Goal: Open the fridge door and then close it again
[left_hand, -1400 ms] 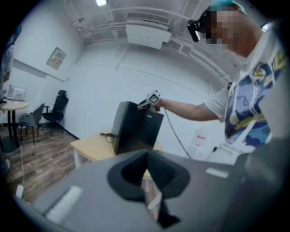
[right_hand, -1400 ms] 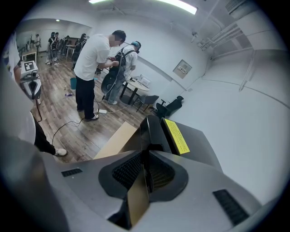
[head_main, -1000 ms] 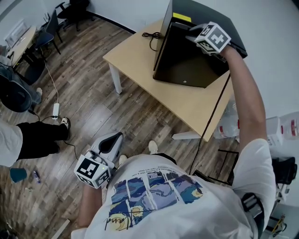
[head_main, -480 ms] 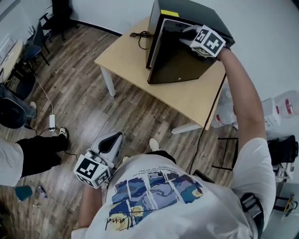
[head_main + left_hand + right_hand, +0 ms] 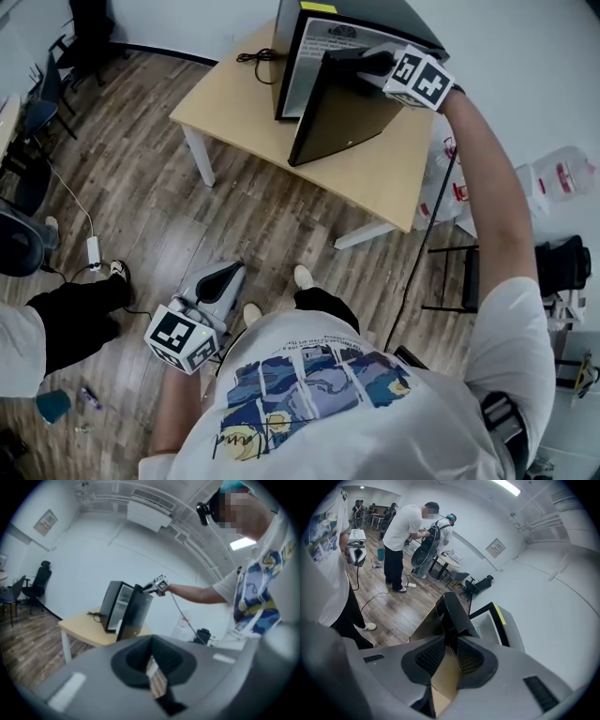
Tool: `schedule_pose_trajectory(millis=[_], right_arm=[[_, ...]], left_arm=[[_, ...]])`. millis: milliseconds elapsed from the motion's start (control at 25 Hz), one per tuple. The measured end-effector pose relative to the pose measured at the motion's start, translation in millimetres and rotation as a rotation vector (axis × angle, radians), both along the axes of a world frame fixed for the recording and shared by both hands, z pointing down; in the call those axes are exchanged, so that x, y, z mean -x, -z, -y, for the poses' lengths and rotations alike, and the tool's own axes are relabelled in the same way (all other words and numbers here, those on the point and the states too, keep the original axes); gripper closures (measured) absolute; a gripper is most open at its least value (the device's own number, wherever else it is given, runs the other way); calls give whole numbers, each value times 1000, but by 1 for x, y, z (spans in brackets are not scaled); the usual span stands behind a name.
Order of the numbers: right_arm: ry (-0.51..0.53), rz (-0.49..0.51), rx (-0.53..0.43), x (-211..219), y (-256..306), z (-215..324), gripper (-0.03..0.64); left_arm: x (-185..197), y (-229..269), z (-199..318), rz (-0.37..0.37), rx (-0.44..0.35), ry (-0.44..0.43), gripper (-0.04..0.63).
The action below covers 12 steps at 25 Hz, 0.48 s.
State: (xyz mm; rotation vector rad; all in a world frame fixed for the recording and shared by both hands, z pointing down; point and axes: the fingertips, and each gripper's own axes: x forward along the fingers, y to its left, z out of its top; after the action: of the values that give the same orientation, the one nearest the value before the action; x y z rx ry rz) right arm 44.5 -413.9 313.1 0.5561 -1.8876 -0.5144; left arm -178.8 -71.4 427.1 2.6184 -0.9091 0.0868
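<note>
Right gripper (image 5: pixel 449 648): jaws clamped on the top edge of the fridge door (image 5: pixel 339 117) — door swung open, on the far table (image 5: pixel 230 108).
Left gripper (image 5: pixel 152 672): jaws nearly together, empty, near side.
Writing: yellow sticker (image 5: pixel 500 614) on fridge (image 5: pixel 375 17) — unreadable.

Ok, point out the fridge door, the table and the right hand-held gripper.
fridge door (image 5: pixel 342 117): head view, its dark outer face.
table (image 5: pixel 234 103): head view, bare top, left part.
right hand-held gripper (image 5: pixel 450 645): right gripper view, midway between its fingertips.
</note>
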Motion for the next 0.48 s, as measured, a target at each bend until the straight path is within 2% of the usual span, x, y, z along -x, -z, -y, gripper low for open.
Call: schedule_pose_trajectory(millis=[280, 480], right_arm=[[42, -21, -13, -12, -1, -28, 561], [125, -45, -16, -28, -3, -52, 561]], left_arm=[[-34, 5, -8, 9, -20, -17, 588], [-91, 10, -8, -1, -25, -8, 588]])
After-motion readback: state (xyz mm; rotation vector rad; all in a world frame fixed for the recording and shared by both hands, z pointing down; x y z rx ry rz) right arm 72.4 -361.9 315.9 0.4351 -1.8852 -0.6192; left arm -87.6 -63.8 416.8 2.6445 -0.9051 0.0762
